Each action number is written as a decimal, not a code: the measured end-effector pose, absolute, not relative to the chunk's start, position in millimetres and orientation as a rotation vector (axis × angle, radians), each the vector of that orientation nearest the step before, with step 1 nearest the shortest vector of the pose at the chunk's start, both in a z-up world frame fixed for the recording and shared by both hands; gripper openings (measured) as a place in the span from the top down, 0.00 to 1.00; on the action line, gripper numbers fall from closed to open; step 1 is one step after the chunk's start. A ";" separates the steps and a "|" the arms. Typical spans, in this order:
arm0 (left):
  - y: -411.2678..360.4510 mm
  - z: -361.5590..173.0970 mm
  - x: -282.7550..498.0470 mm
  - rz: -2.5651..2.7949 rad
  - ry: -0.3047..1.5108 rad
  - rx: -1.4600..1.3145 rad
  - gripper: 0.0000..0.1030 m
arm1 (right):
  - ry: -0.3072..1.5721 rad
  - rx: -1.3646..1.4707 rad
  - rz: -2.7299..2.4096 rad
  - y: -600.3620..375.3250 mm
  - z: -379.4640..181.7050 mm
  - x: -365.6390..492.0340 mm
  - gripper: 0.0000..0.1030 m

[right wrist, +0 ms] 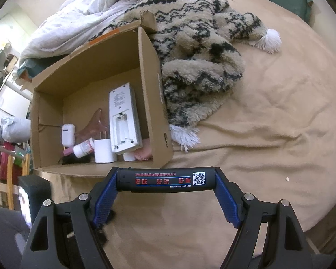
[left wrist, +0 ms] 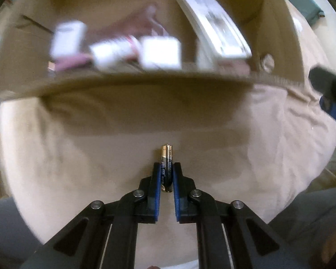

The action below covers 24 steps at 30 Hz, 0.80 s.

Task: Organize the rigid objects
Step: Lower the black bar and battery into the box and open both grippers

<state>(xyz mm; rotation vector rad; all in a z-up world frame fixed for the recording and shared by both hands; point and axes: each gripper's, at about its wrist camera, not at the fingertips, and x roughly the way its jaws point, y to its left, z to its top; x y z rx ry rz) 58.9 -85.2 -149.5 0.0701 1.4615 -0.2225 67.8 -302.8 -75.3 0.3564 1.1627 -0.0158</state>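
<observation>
- The left gripper (left wrist: 167,168) is clamped narrowly on a small battery (left wrist: 166,163) held upright above the tan bedspread (left wrist: 100,148).
- The right gripper (right wrist: 165,182) grips a black cylinder (right wrist: 165,182) endwise between wide-set blue pads (right wrist: 105,198).
- Just beyond stands a cardboard box (right wrist: 155,103) holding a white remote (right wrist: 123,118), a pill bottle (right wrist: 84,149) and a white case (right wrist: 67,134).

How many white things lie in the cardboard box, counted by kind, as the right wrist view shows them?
Remote control: 1
Earbud case: 1
Bottle with pink cap: 1
Plain cylinders: 2, one large, one small
Total: 5
</observation>
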 end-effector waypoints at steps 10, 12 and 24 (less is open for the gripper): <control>-8.2 -39.9 81.5 -0.170 1.165 0.061 0.91 | 0.995 0.350 0.035 -287.4 -38.3 77.6 0.17; -20.4 -28.9 102.2 -0.155 1.117 0.059 0.91 | 0.965 0.325 0.061 -279.7 -31.0 84.8 0.17; -66.7 -52.0 166.2 -0.155 1.061 0.110 0.91 | 0.996 0.169 0.176 -228.6 -49.4 129.1 0.17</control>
